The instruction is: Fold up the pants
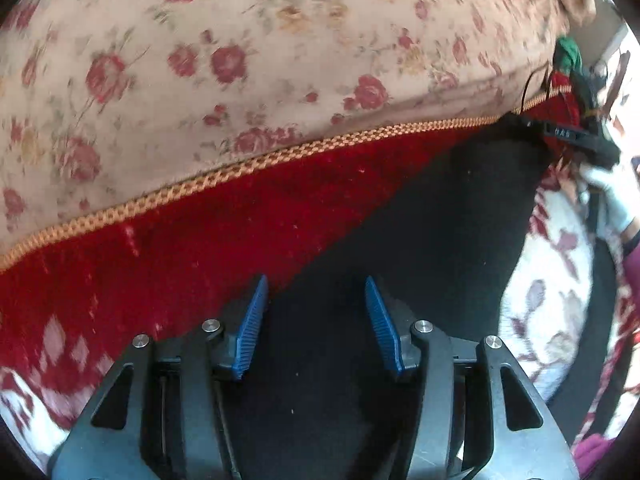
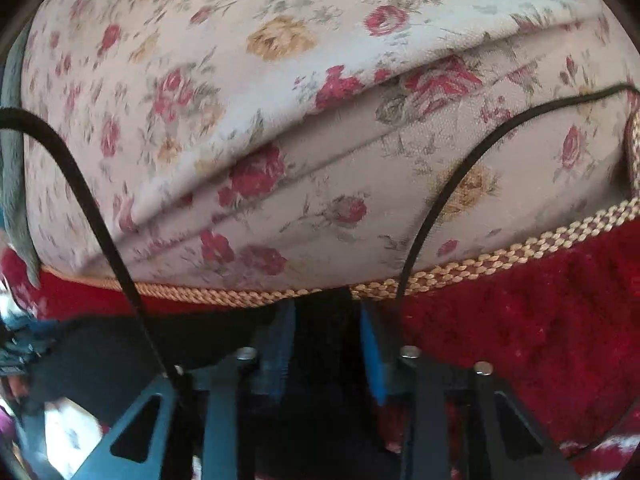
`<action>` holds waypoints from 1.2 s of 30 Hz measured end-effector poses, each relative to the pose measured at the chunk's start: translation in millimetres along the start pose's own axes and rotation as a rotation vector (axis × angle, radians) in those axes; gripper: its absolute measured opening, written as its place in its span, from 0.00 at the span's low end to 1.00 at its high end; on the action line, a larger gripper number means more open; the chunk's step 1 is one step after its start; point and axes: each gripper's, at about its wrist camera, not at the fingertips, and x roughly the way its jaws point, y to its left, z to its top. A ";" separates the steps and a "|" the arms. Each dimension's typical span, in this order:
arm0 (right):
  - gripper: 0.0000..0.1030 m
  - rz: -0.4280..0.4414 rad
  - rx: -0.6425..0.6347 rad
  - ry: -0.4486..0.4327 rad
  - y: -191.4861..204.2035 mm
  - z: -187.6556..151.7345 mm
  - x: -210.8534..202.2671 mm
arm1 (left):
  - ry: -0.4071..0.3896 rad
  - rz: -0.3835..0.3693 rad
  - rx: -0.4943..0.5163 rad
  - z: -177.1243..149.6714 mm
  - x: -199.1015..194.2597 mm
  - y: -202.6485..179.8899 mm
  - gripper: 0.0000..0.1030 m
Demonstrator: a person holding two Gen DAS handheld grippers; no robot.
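At six o'clock the black pants (image 1: pixel 420 216) run under the left gripper (image 1: pixel 316 320); at three, the right gripper (image 1: pixel 576 136) is small, its jaws unreadable.

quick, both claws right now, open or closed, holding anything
Left claw: open over the black pants, holding nothing.
Right claw: pants between its fingers, grip cannot be told.

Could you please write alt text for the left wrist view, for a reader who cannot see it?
The left gripper, its blue-padded jaws open, hovers over black pants spread on a red carpet. Behind runs a gold braid trim below a floral cushion. At the far right, a white-gloved hand holds the right gripper at the pants' far end.
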 end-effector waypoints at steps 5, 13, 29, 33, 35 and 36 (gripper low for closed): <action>0.07 0.037 -0.013 -0.031 9.1 -6.8 -11.9 | -0.021 0.059 0.017 4.1 -3.2 -11.1 0.10; 0.06 0.118 0.032 -0.141 6.6 -9.3 -74.4 | -0.143 0.111 0.010 -8.6 -57.1 -34.7 0.05; 0.06 0.156 0.066 -0.233 -17.2 -81.1 -194.1 | -0.304 0.068 0.076 -117.9 -172.3 -143.1 0.05; 0.06 0.140 0.055 -0.239 -21.6 -118.8 -212.7 | -0.326 0.112 0.075 -153.2 -173.7 -168.7 0.05; 0.06 0.135 0.064 -0.238 -27.0 -142.4 -219.4 | -0.333 0.151 0.087 -170.2 -169.2 -182.5 0.05; 0.06 0.143 0.084 -0.237 -31.7 -155.1 -222.5 | -0.326 0.149 0.073 -177.9 -165.2 -186.5 0.04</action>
